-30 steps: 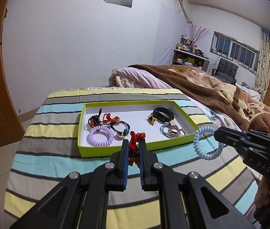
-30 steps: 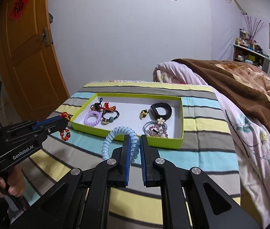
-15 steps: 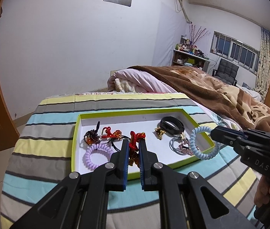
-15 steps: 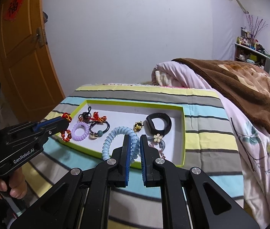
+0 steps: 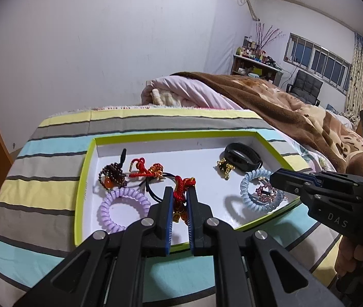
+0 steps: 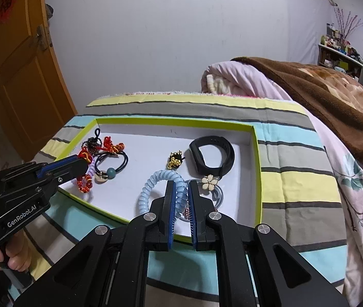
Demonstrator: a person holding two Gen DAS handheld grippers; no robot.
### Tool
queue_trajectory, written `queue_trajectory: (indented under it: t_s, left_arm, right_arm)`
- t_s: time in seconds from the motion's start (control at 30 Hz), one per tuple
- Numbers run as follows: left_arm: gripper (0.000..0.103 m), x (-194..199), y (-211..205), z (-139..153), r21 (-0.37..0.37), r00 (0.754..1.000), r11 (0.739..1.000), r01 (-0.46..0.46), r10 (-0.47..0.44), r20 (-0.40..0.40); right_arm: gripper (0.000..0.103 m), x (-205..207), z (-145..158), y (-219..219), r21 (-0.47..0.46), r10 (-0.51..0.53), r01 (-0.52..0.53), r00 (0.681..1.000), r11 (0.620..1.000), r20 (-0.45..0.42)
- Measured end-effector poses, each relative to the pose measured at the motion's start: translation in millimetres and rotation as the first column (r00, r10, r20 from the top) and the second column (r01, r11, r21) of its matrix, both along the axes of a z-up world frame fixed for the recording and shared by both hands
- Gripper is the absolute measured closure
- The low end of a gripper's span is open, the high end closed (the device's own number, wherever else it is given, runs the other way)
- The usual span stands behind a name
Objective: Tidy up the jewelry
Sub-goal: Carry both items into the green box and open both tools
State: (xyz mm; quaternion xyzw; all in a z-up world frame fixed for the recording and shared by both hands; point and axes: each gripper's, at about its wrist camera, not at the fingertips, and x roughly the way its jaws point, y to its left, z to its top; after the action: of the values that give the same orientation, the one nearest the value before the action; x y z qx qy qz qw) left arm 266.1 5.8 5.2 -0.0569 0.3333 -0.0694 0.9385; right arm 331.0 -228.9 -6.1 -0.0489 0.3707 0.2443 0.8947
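Red knotted bracelet (image 5: 181,192) half-hidden, clamped in left jaws; blue coil (image 6: 161,186) clamped in right jaws.

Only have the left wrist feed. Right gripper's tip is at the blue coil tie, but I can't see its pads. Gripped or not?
Observer: Gripped. The right wrist view shows the blue coil tie pinched between the right gripper pads, over the tray.
Operator: Anything close to those pads?
Observer: A cream flower charm, just right of them, in front of the black band.
Operator: And my own load, below the fingers?
Observer: The red bead bracelet hangs as a loop under the left gripper, near the tray's near left rim.
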Motion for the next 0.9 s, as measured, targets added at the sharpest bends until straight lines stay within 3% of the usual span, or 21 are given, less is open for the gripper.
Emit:
queue_trajectory:
  t_s: [0.37,0.43,0.53,0.9]
  left_arm:
    - [0.089,7,-1,-8,-0.011,0.999,1.000,0.011,-0.011,-0.042]
    - [0.088,7,-1,-9,-0.011,0.999,1.000,0.010,-0.011,-0.047]
    - [0.084,6,-1,-8,-0.014,0.999,1.000,0.012,-0.012,-0.047]
    - [0.082,-20,4,8,-0.006,1.000,1.000,-0.016,0.016,-0.012]
  right_arm:
    - [0.093,10,-14,2,-0.017,-0.007,0.006,0.999,1.000,-0.053]
    - [0.089,10,-15,2,-0.018,-0.005,0.004,0.998,1.000,-0.057]
    - [0.077,8,-12,2,-0.015,-0.001,0.001,0.999,1.000,-0.047]
    - [0.077,-17,8,-3,0.003,0.001,-0.001,1.000,1.000,0.006]
